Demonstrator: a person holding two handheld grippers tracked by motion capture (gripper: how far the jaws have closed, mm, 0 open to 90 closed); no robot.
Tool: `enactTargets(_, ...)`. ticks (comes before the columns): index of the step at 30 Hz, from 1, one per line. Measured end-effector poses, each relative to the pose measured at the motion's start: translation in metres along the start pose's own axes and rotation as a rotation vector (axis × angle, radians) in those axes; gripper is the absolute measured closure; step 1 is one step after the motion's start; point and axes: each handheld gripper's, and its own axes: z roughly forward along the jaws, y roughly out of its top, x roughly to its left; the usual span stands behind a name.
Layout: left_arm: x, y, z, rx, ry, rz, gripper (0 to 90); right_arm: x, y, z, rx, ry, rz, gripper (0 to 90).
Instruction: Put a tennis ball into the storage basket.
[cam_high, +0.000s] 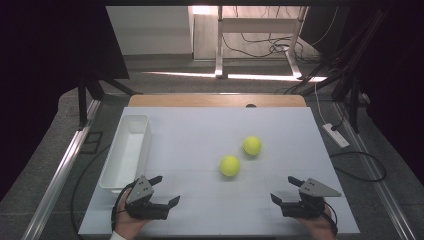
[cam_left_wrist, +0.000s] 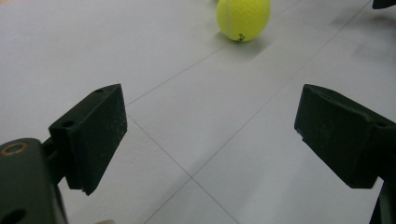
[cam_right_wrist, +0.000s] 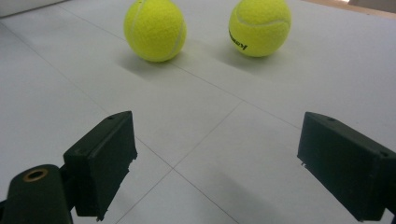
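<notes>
A white-topped table (cam_high: 200, 130) with faint seam lines carries two yellow tennis balls near its middle, the nearer ball (cam_high: 229, 165) just left of the farther ball (cam_high: 252, 145). A long white tray (cam_high: 114, 165) lies along the left edge.

Count on the bench (cam_high: 200, 130): two yellow tennis balls, nearer ball (cam_high: 229, 165) and farther ball (cam_high: 252, 145), lying near each other but apart. One white tray (cam_high: 142, 142) at the left edge. Two hand-held grippers: left hand-held gripper (cam_high: 168, 190), right hand-held gripper (cam_high: 283, 189), each with two black jaws, spread wide.
</notes>
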Motion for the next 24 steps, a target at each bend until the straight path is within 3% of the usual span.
enactTargets(12, -0.004, 0.017, -0.002, -0.013, -0.022, -0.031, 10.2, 0.0, 0.0, 0.001, 0.008, 0.01, -0.002, 11.1)
enactTargets(24, -0.01, 0.032, 0.005, 0.002, -0.031, -0.002, 10.4, 0.0, -0.001, 0.002, 0.015, 0.018, -0.008, 11.1)
